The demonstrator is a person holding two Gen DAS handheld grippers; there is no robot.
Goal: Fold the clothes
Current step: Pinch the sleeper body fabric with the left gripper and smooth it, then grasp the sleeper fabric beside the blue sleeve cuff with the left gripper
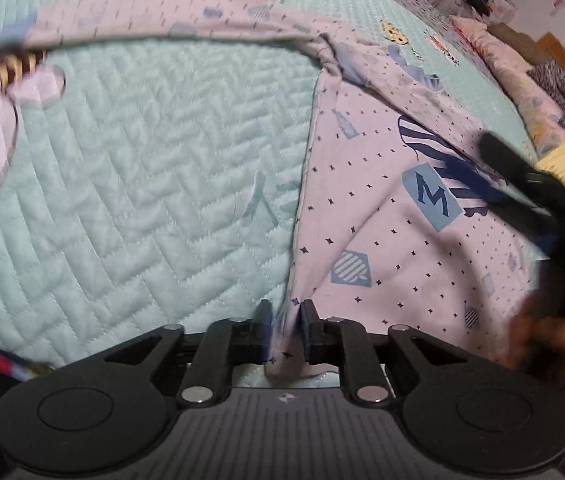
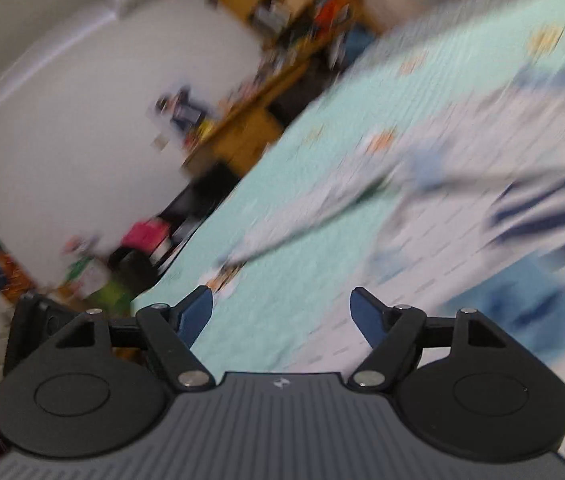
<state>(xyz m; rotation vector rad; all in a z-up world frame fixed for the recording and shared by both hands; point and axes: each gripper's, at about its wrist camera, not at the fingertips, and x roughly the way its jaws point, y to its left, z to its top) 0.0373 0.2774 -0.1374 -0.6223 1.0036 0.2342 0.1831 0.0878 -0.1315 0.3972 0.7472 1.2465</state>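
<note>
On the quilt [image 1: 122,160], left gripper [image 1: 286,320] fingers pinching garment [image 1: 382,240] edge, right gripper [image 2: 282,312] fingers apart, empty.

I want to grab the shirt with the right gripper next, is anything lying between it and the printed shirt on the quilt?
Nothing visible does. The right gripper, jaws open and empty, faces bare green quilt with the printed shirt just beyond.
</note>
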